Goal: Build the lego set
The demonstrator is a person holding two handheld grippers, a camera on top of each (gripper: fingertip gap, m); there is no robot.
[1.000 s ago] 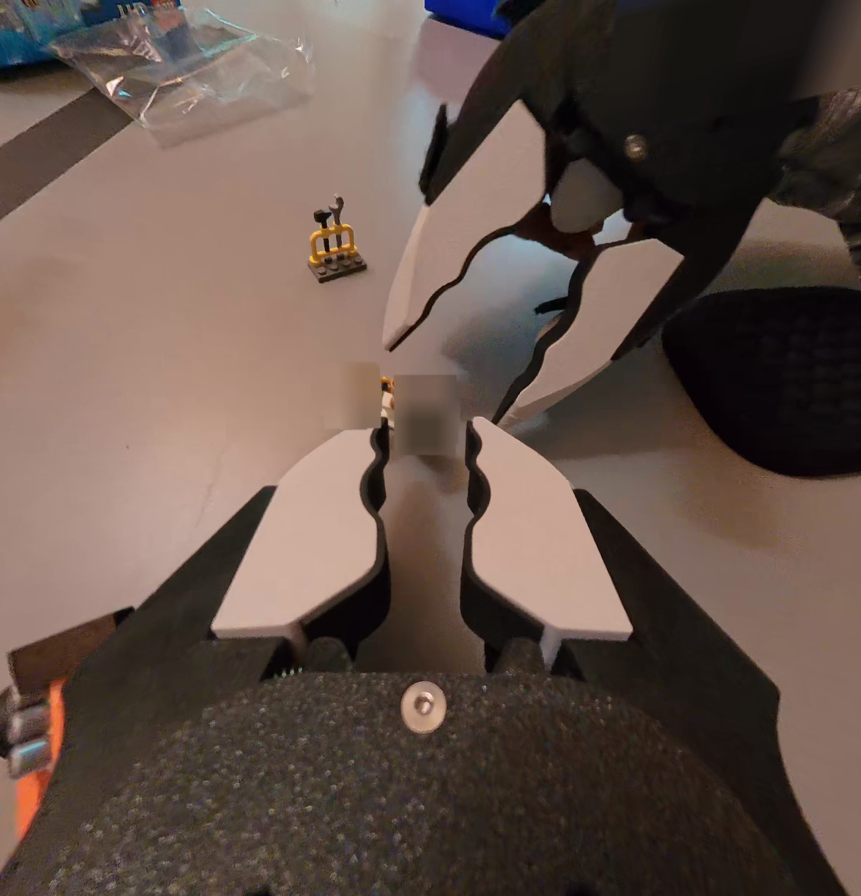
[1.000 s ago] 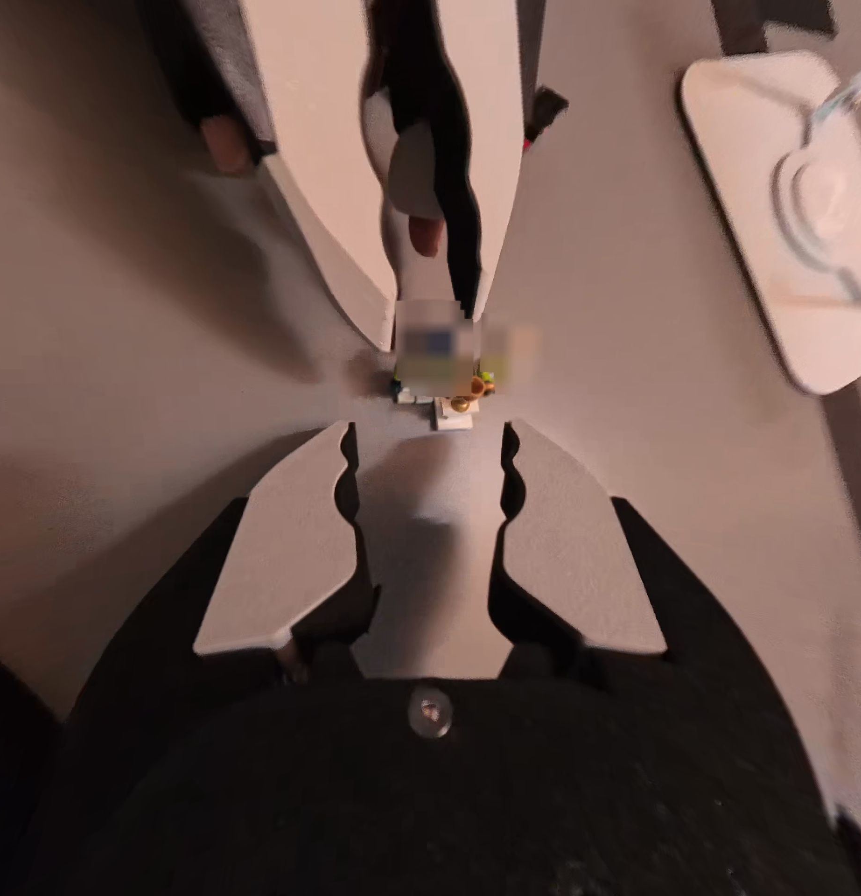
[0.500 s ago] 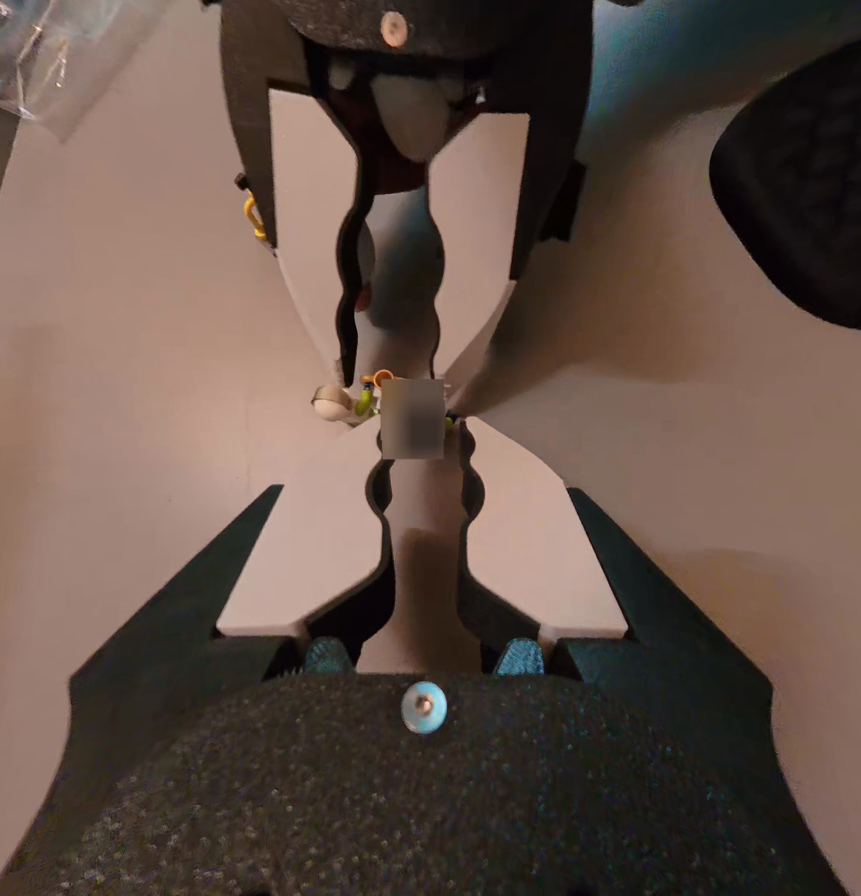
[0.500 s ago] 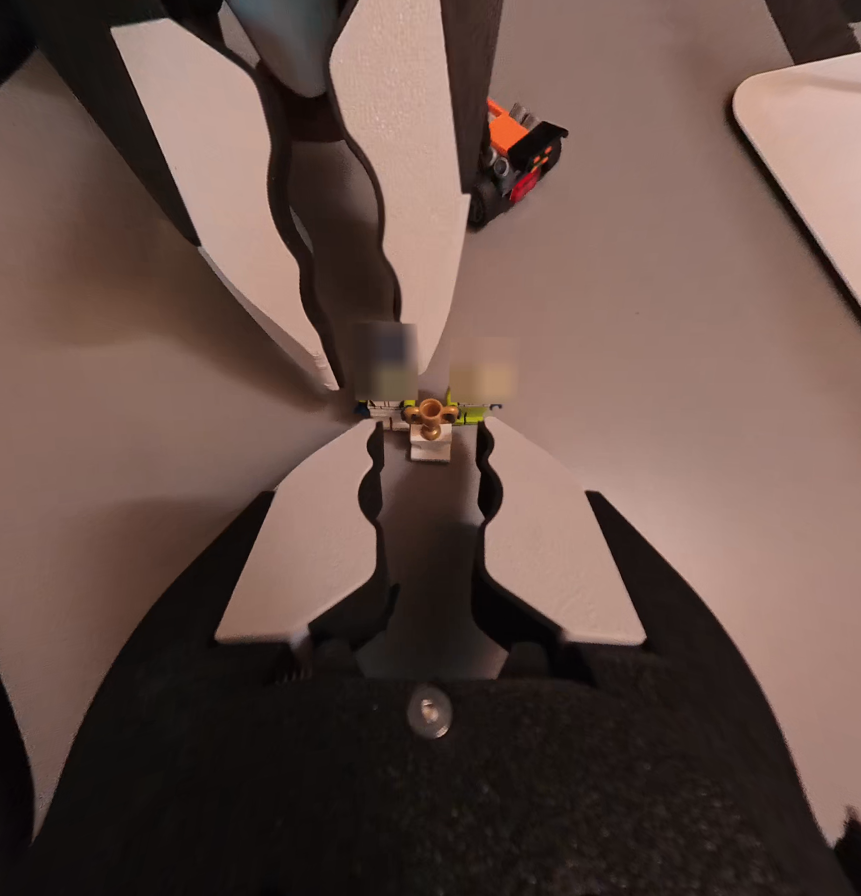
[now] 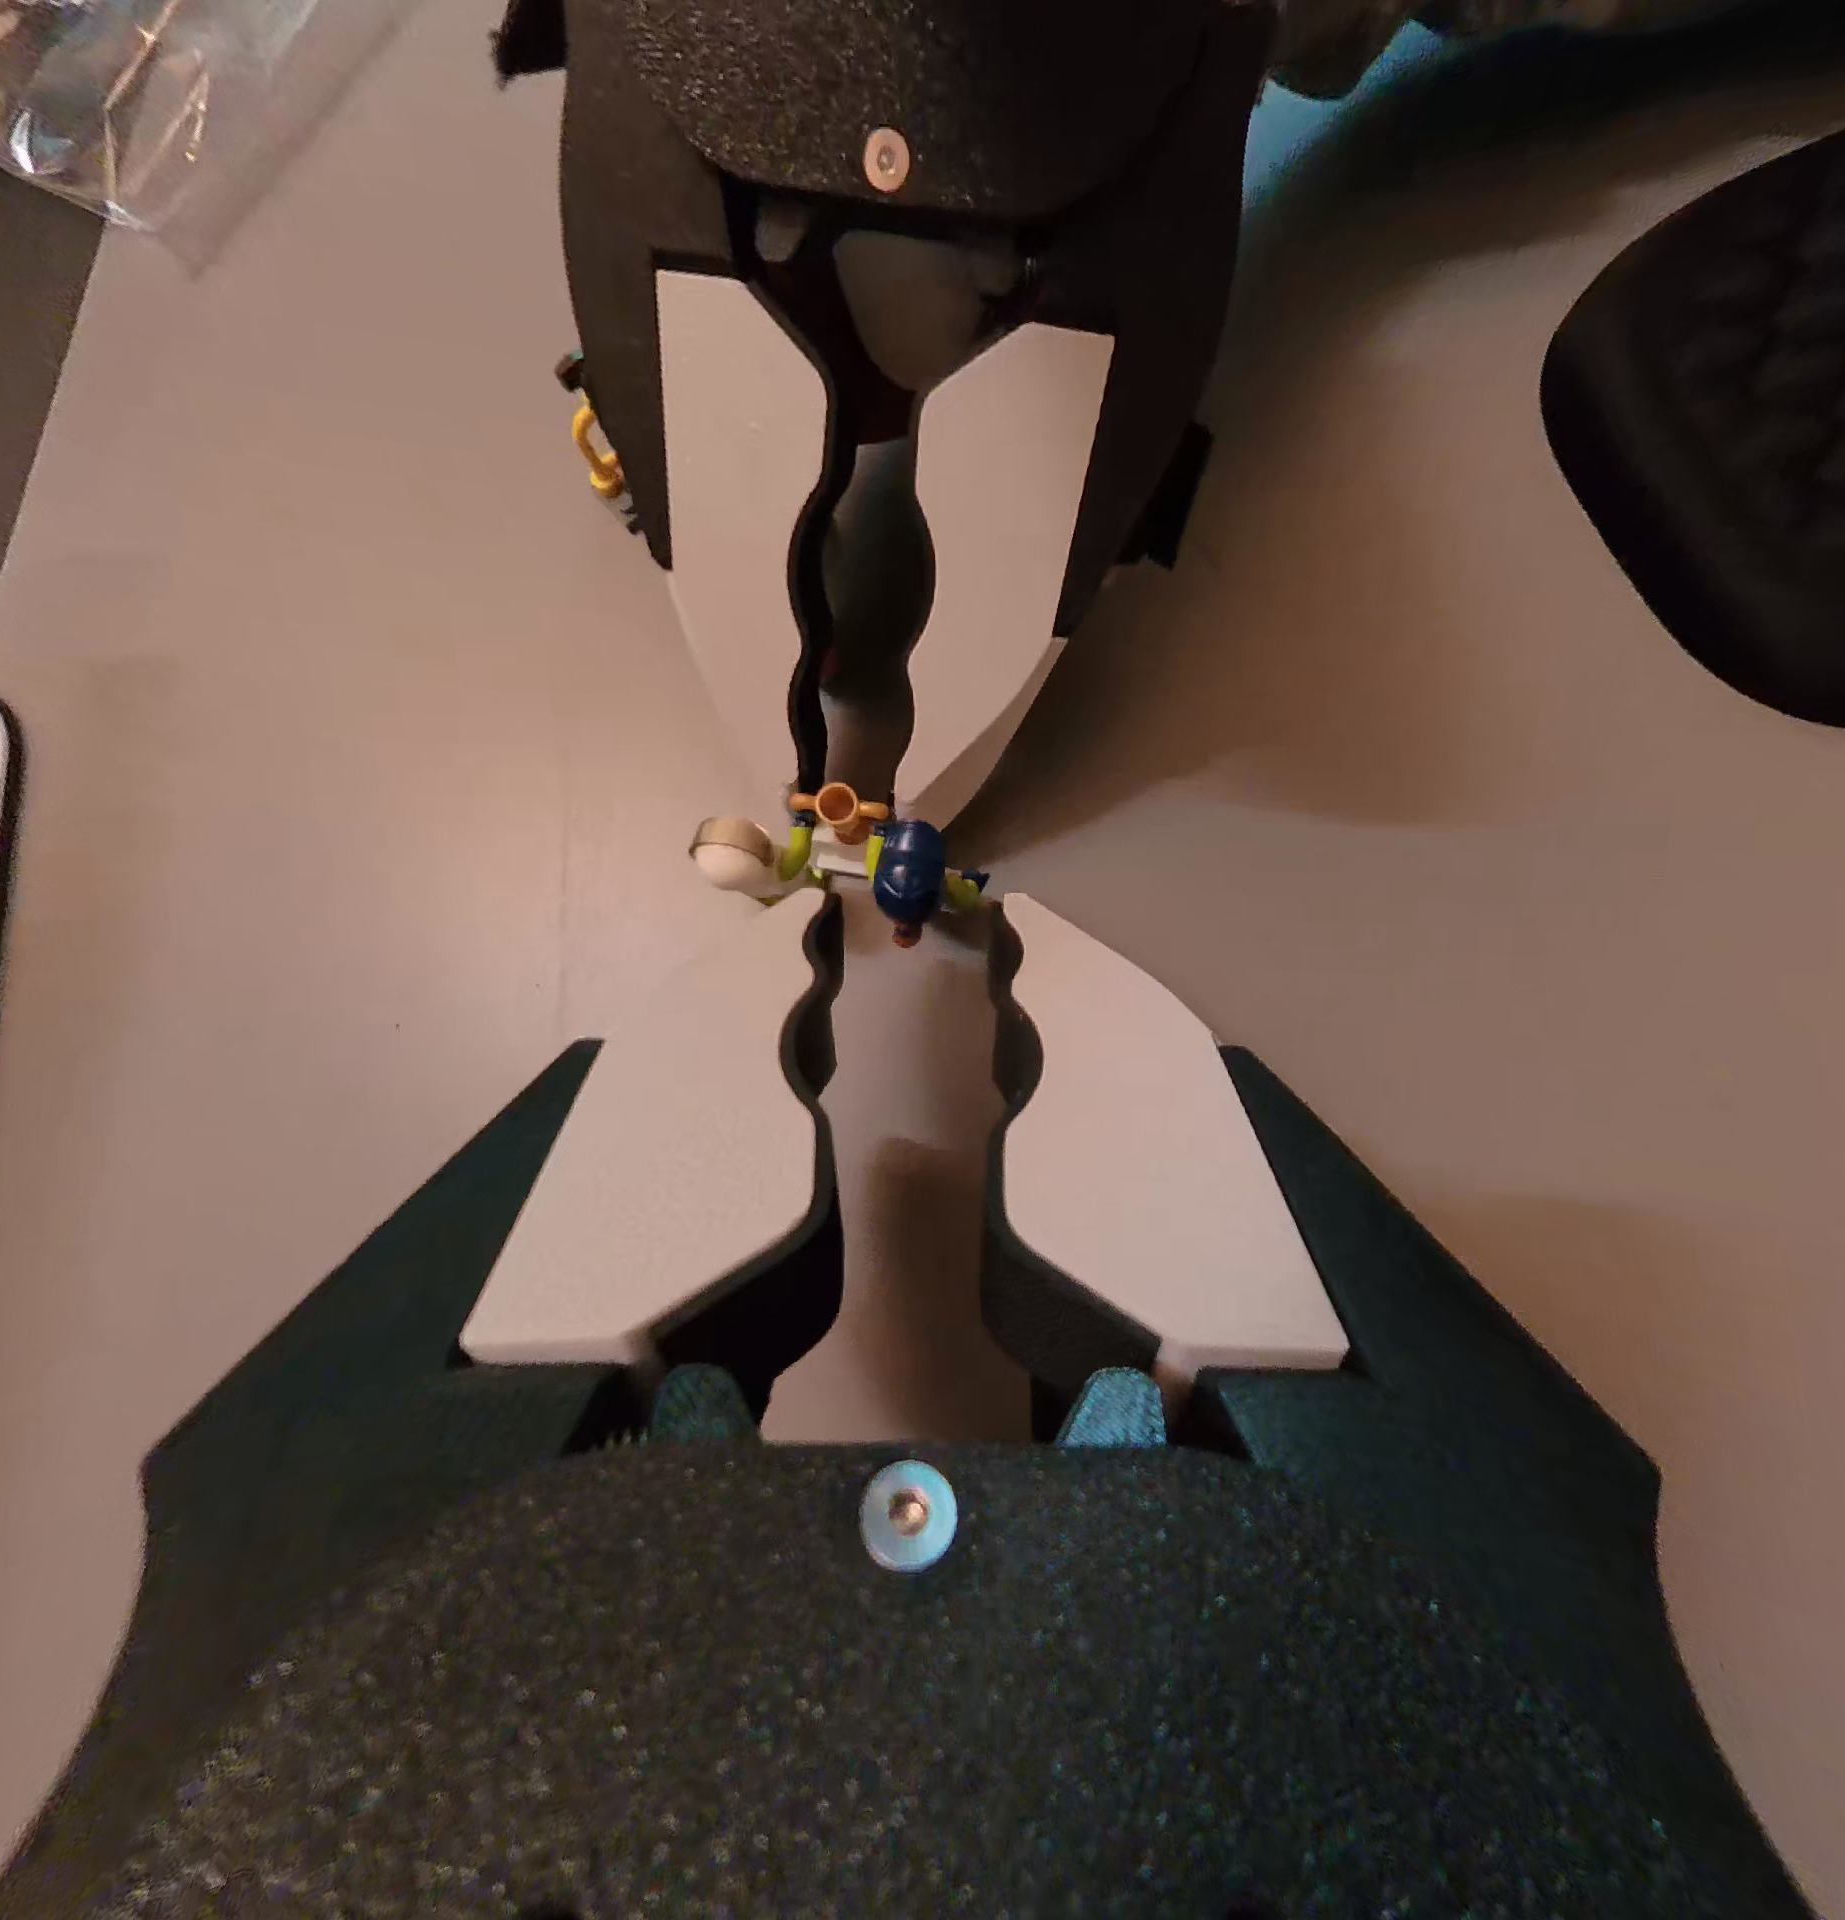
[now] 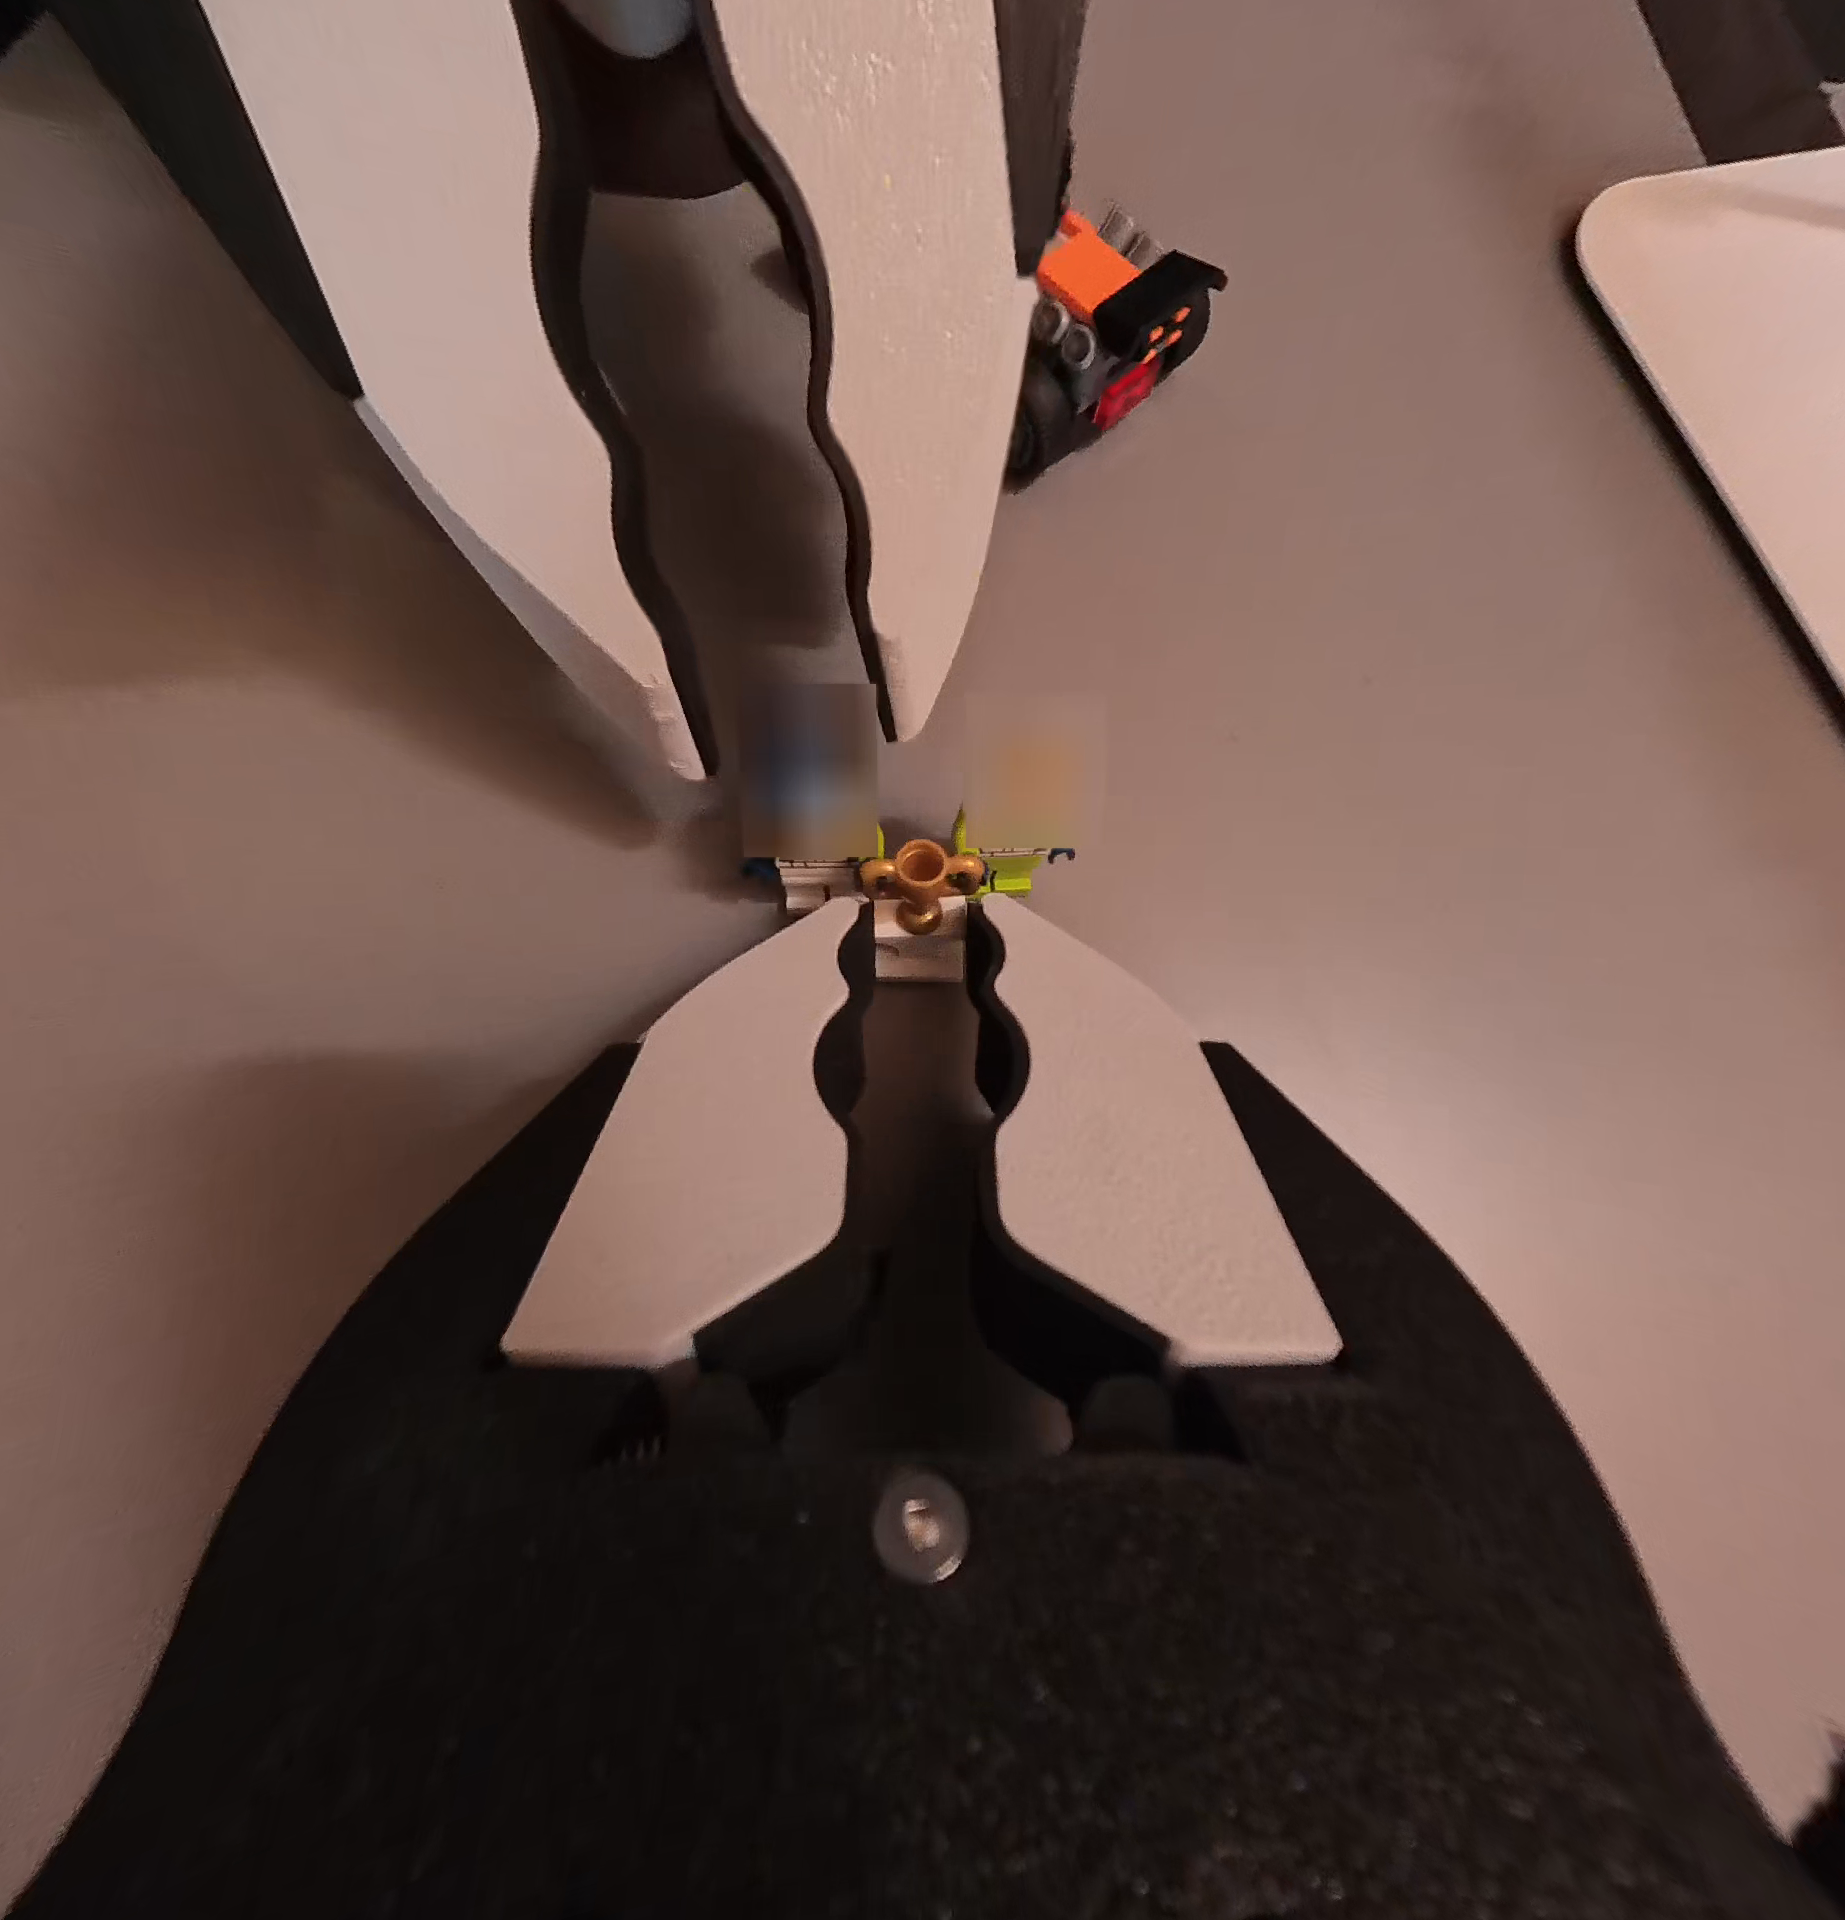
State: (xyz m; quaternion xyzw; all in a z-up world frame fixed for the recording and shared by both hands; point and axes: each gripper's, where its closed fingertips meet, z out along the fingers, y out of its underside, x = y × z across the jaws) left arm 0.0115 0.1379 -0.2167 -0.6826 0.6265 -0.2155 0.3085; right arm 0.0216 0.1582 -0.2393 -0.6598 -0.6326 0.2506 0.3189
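Both grippers point down at the pale table (image 5: pixel 274 935) and meet tip to tip over a small lego group. Left gripper (image 5: pixel 913 909) has its jaws a narrow gap apart, framing the figure with the dark blue cap (image 5: pixel 907 868); whether the tips press it I cannot tell. Right gripper (image 6: pixel 913 920) has its tips closed in on the white block (image 6: pixel 918 951) under the gold piece (image 6: pixel 918 871), apparently gripping it. A second figure with a white helmet (image 5: pixel 731 847) stands just beside the first. An orange and black lego vehicle (image 6: pixel 1115 332) sits farther off, near a white tray (image 6: pixel 1749 416). A clear plastic bag (image 5: pixel 118 125) lies at the table's far edge.
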